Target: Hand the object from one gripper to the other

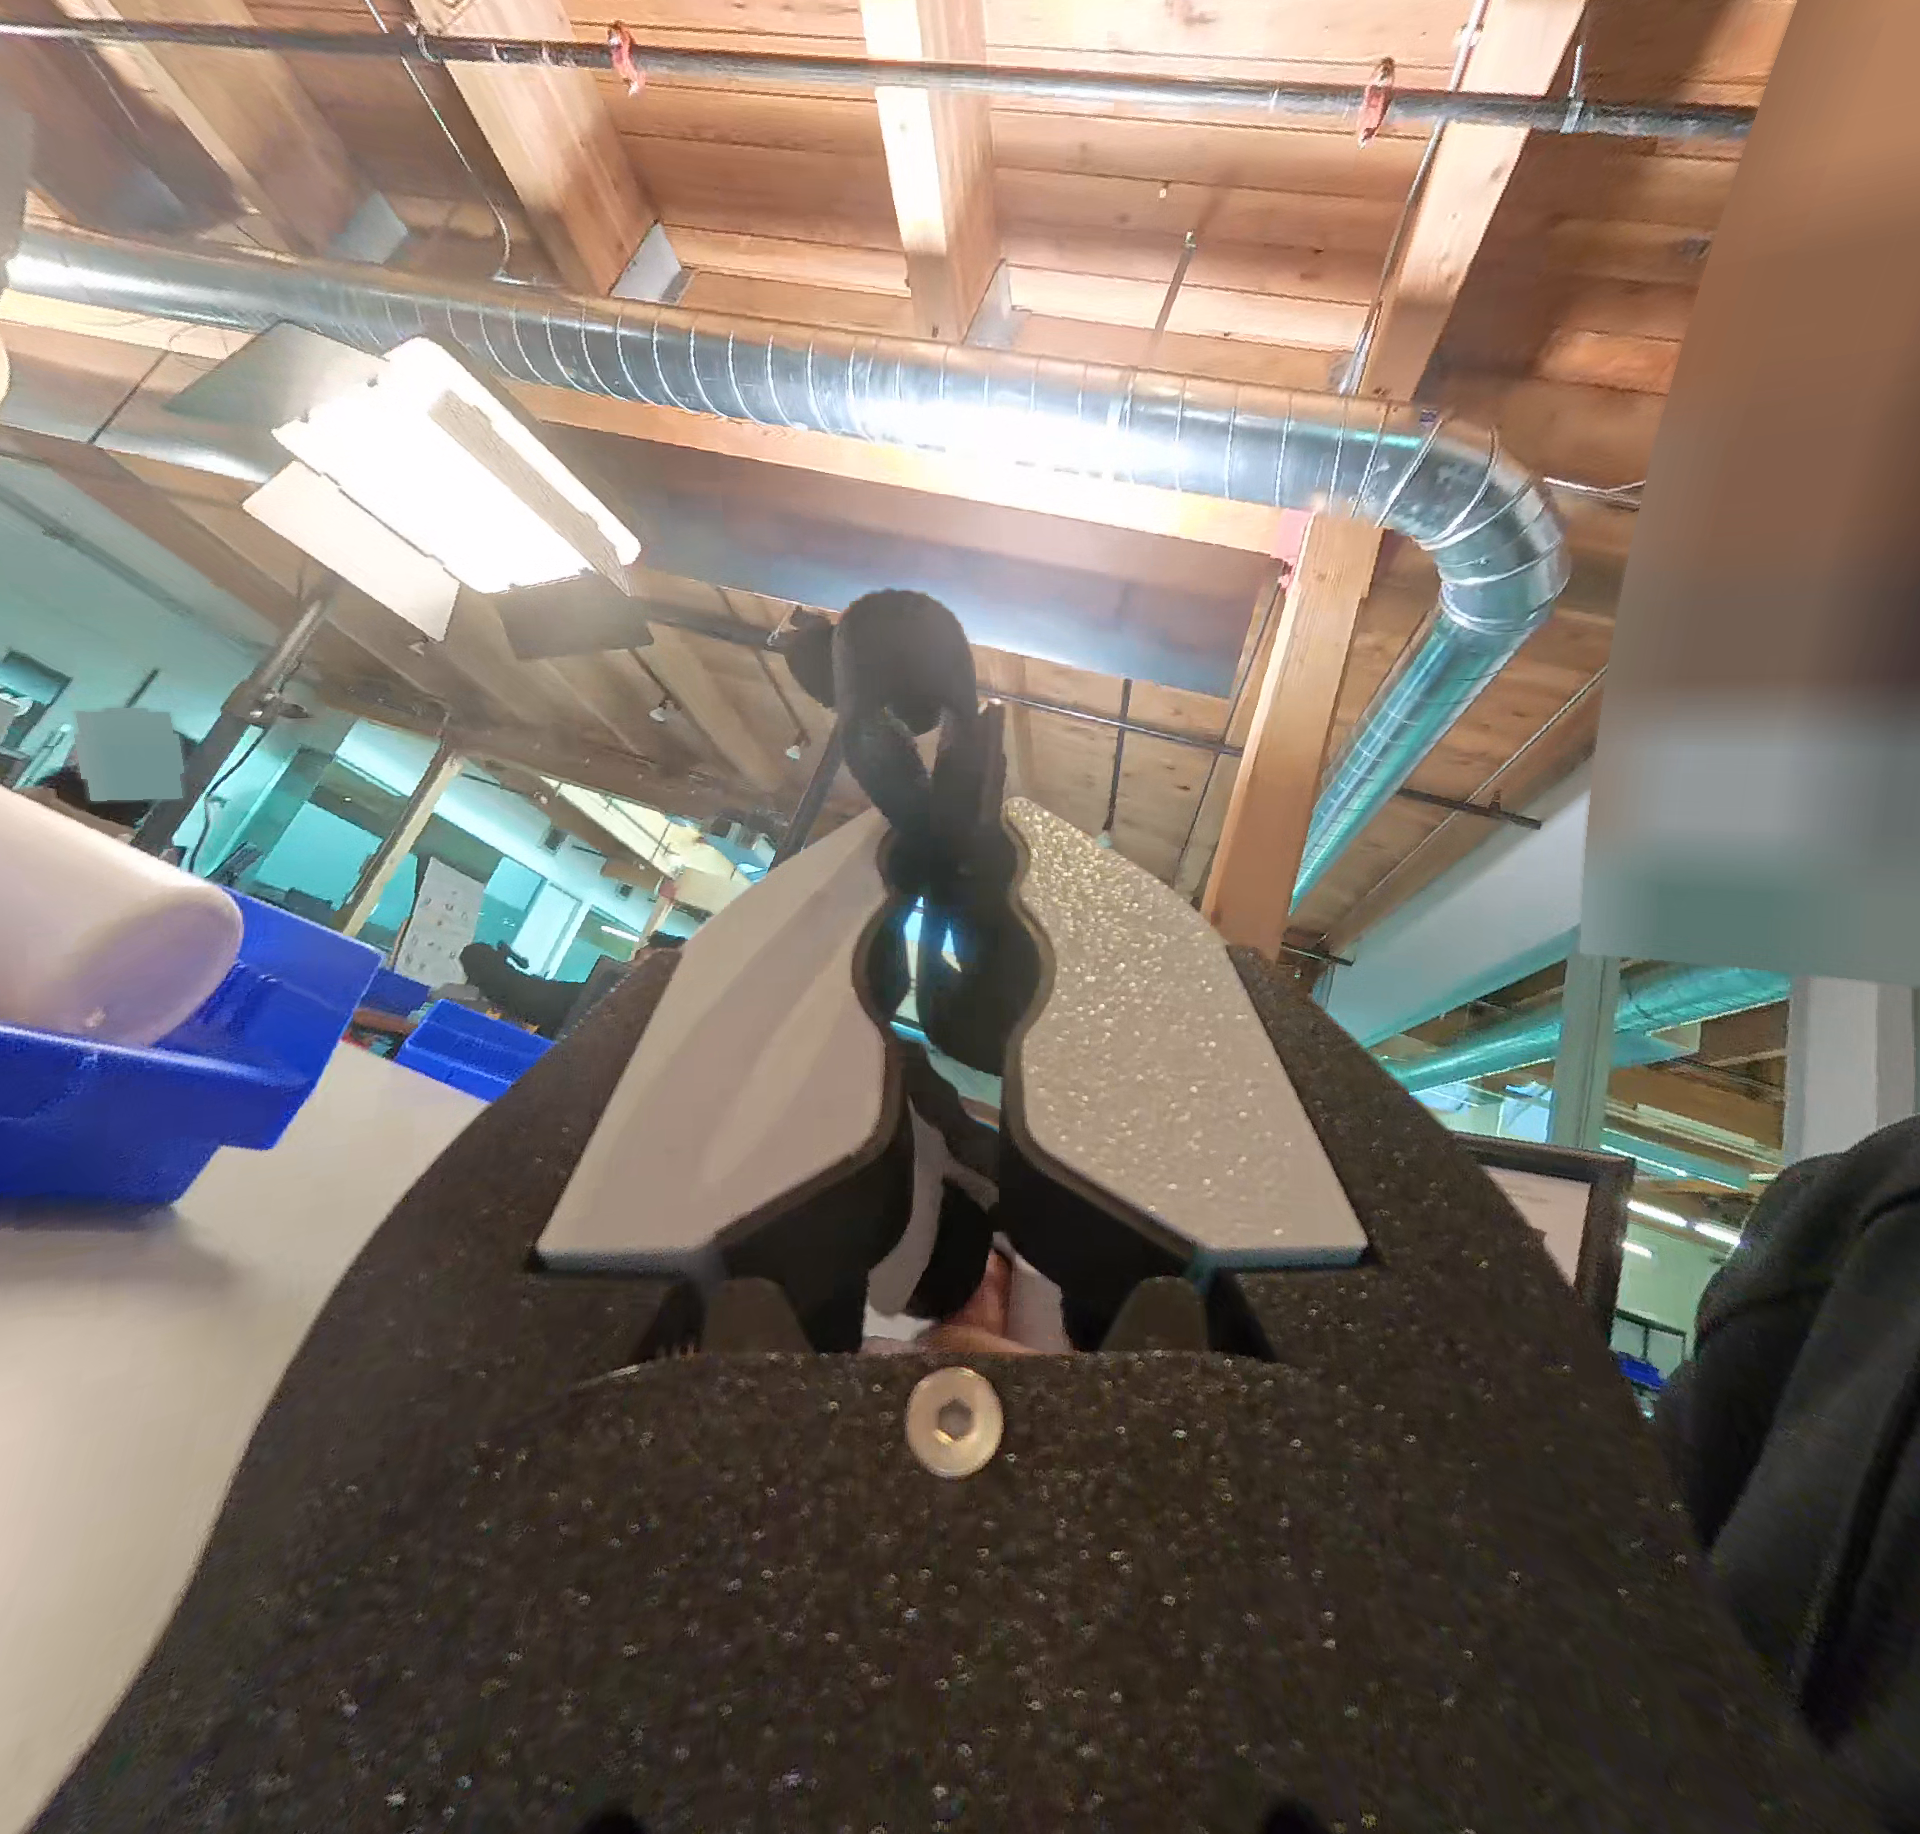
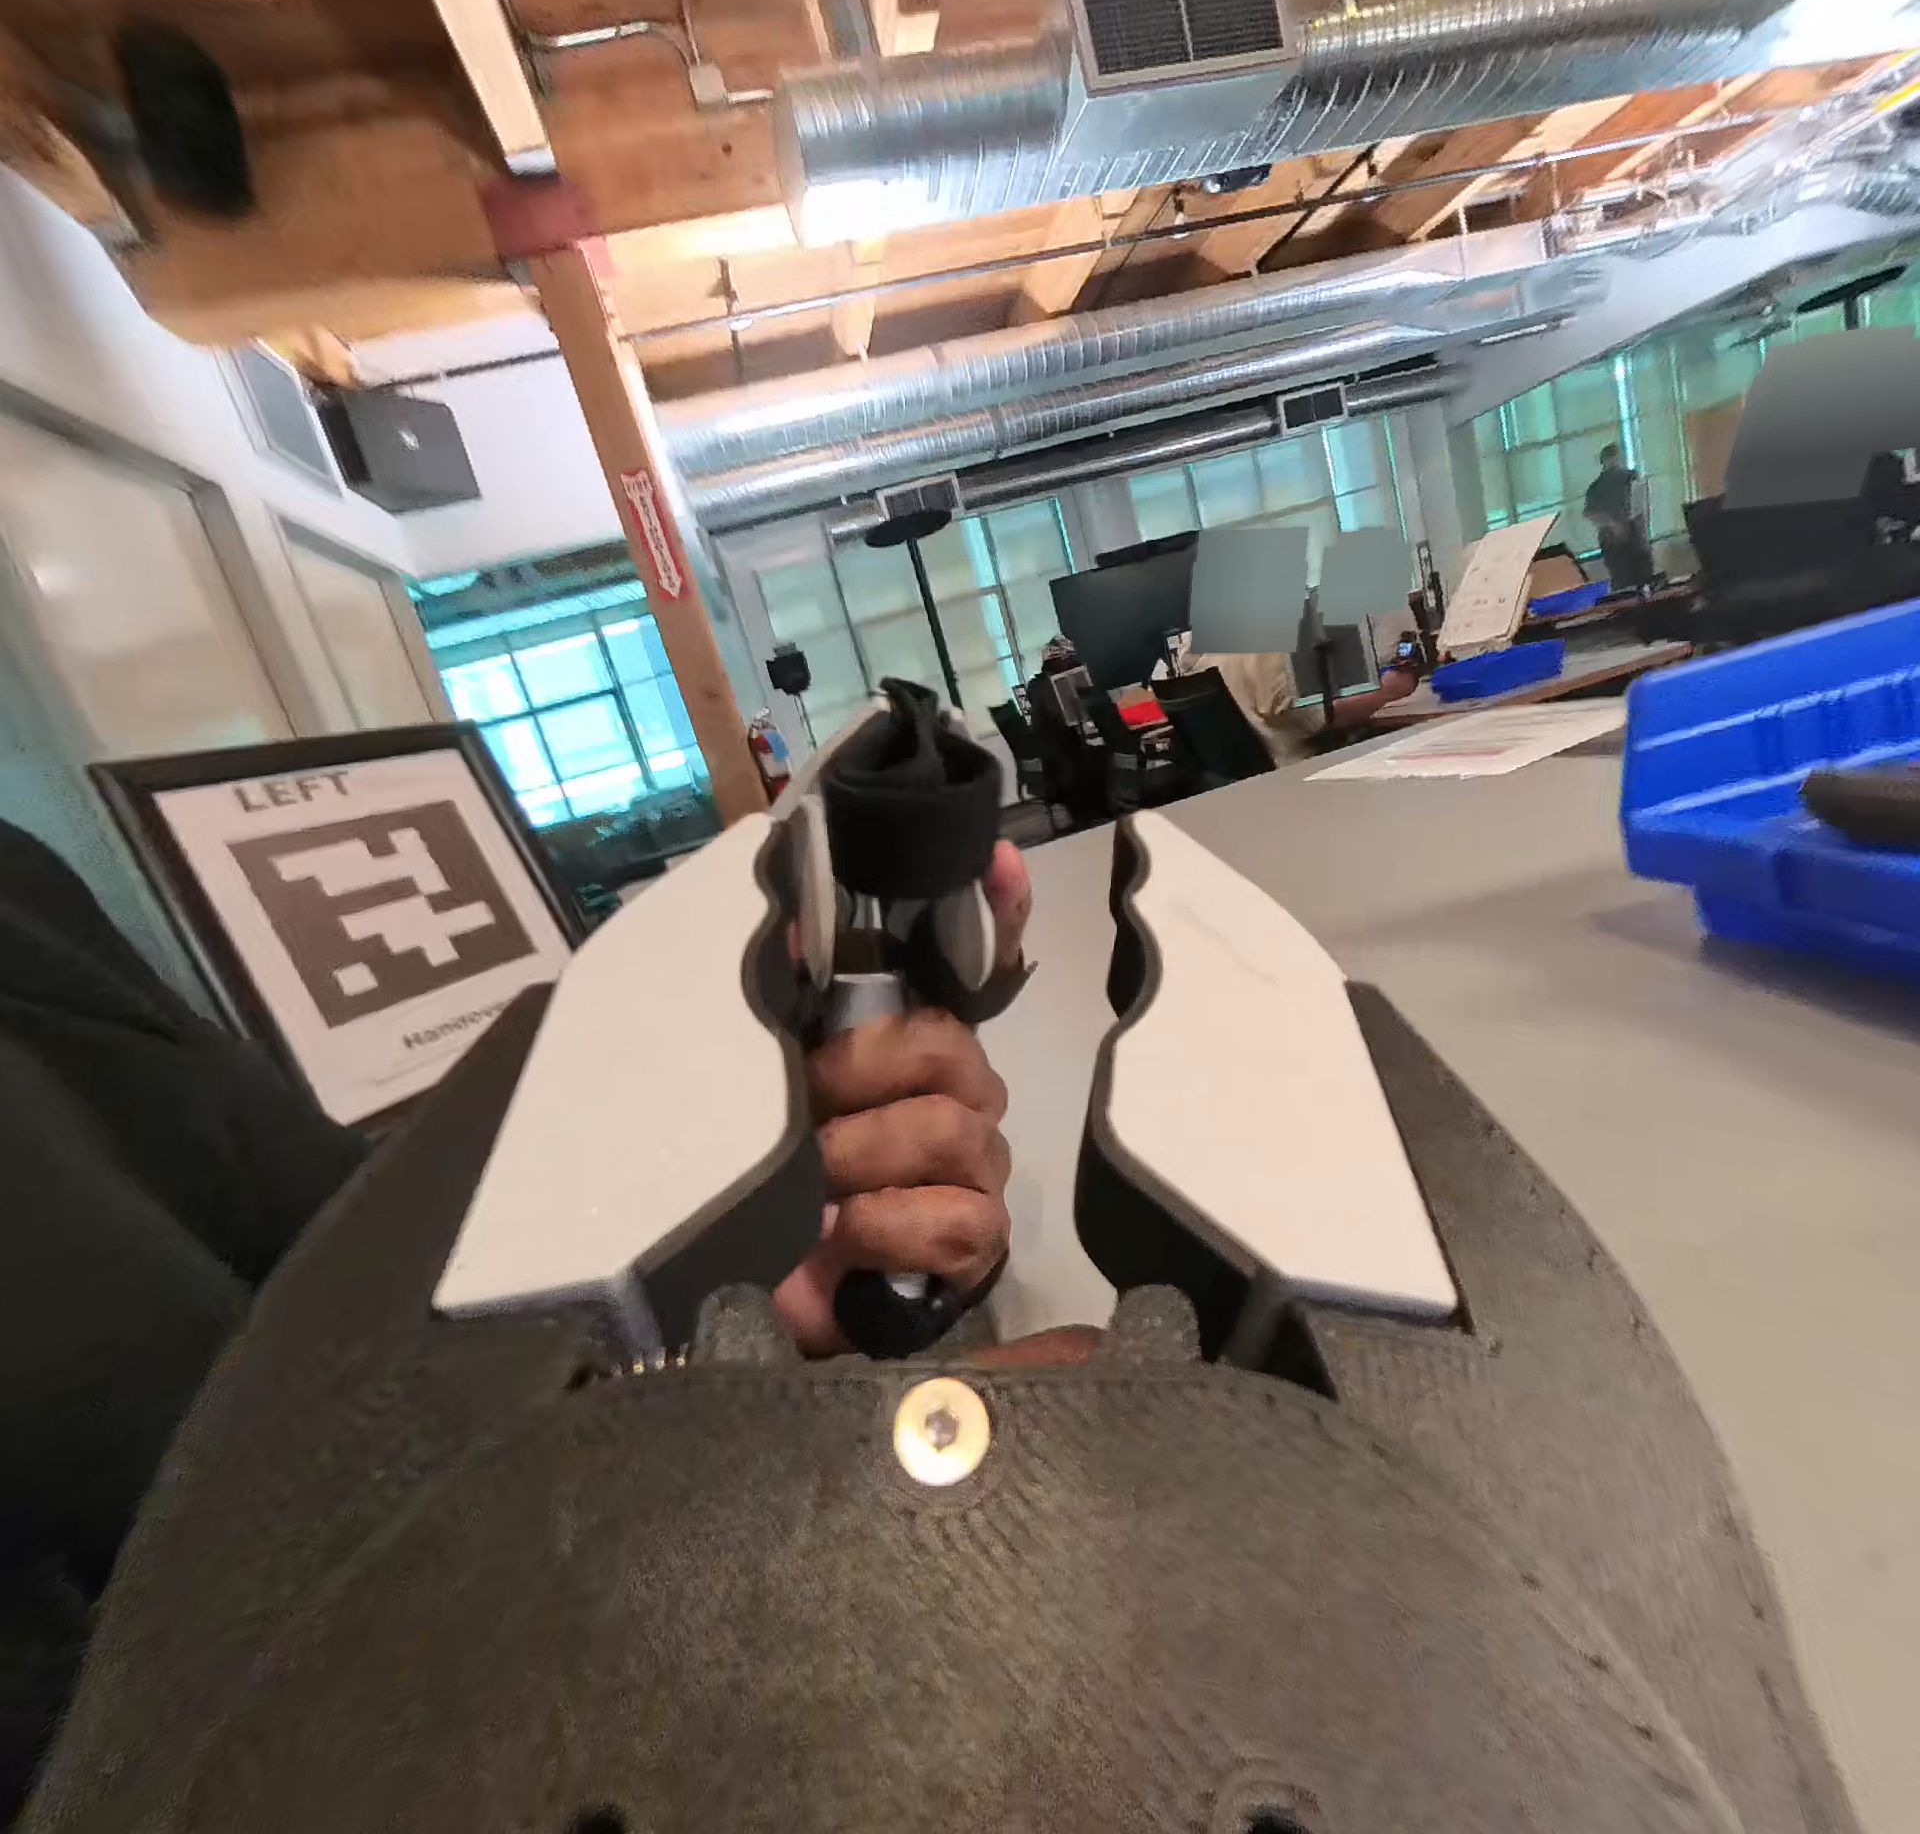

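My left gripper (image 1: 945, 828) points up toward the ceiling and is shut on a black fabric strap (image 1: 914, 662), whose loop sticks out above the fingertips. In the right wrist view the left gripper (image 2: 888, 745) stands upright, held by a hand (image 2: 904, 1109), with the black strap (image 2: 914, 818) wrapped at its tip. My right gripper (image 2: 956, 839) is open, its two fingers on either side of the left gripper and the strap. I see no contact between its fingers and the strap.
A blue bin (image 1: 156, 1088) and a white cylinder (image 1: 94, 922) lie at the left on the grey table (image 1: 156, 1369). A blue bin (image 2: 1766, 797) sits at the right, and a framed marker sign (image 2: 353, 911) stands at the left. A dark sleeve (image 1: 1818, 1369) is at the right. My right fingertips sit around 7 cm from my left ones. The right tips stand about 25 cm off the white cylinder (image 1: 94, 922).
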`<state>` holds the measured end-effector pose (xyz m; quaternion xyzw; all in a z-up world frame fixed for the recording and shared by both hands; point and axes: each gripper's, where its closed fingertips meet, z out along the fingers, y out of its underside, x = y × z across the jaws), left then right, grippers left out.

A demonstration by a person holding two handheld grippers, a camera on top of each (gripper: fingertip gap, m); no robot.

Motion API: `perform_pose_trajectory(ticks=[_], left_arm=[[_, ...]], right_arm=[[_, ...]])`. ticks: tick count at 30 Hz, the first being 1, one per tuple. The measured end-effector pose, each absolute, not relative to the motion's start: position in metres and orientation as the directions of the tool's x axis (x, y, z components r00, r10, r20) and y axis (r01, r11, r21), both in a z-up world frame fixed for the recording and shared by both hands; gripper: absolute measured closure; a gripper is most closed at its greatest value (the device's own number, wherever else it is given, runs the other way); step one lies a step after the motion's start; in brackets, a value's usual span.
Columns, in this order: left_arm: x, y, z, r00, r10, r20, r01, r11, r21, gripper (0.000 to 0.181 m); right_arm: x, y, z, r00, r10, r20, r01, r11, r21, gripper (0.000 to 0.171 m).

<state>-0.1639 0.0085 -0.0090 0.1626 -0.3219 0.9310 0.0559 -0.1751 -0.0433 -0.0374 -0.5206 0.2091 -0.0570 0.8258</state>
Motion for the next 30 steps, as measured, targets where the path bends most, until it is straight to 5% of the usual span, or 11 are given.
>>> perform_pose_trajectory(ticks=[13,30], left_arm=[[-0.264,-0.011,-0.063,-0.930,-0.022,0.366,-0.236,-0.727,-0.644,0.168],[-0.252,-0.042,-0.089,-0.915,0.011,0.404,-0.320,-0.632,-0.706,0.168]], right_arm=[[-0.277,-0.018,-0.081,0.885,-0.377,-0.272,-0.136,0.349,-0.927,0.115],[-0.266,-0.037,-0.116,0.851,-0.334,-0.405,-0.261,0.400,-0.879,0.124]])
